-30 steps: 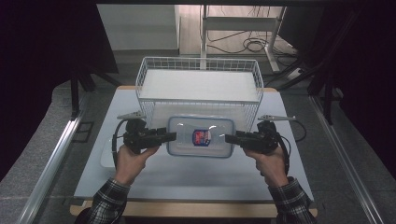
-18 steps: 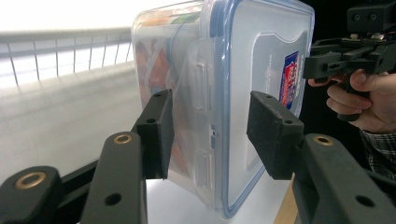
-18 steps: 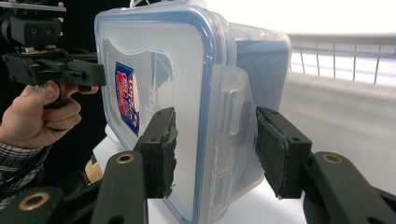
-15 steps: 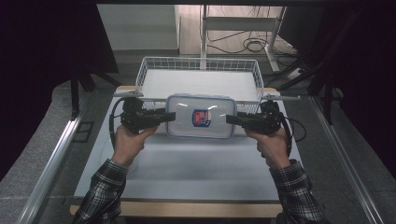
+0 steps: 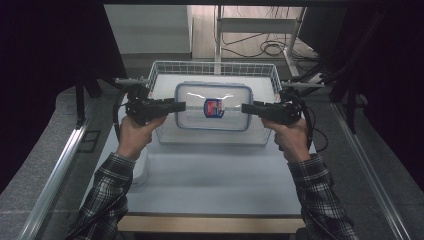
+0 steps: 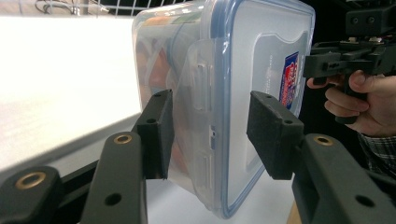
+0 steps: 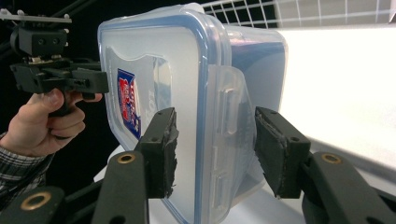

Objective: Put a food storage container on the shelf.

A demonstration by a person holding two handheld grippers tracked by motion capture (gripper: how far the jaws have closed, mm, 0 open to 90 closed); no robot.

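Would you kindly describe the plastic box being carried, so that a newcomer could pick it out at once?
Start at the white wire basket at the far side of the table. Just above its near half, a clear plastic box hangs between the left gripper and the right gripper, one at each end. Its blue-edged lid and red-and-blue label set it apart.

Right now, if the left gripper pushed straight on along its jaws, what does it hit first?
The left gripper would meet the plastic container first: its latched end sits between the jaws. Contact is hard to judge.

Black two-jaw grippers, brass-ringed screw holes, trailing cables, plaid flannel sleeves (image 5: pixel 107 192).
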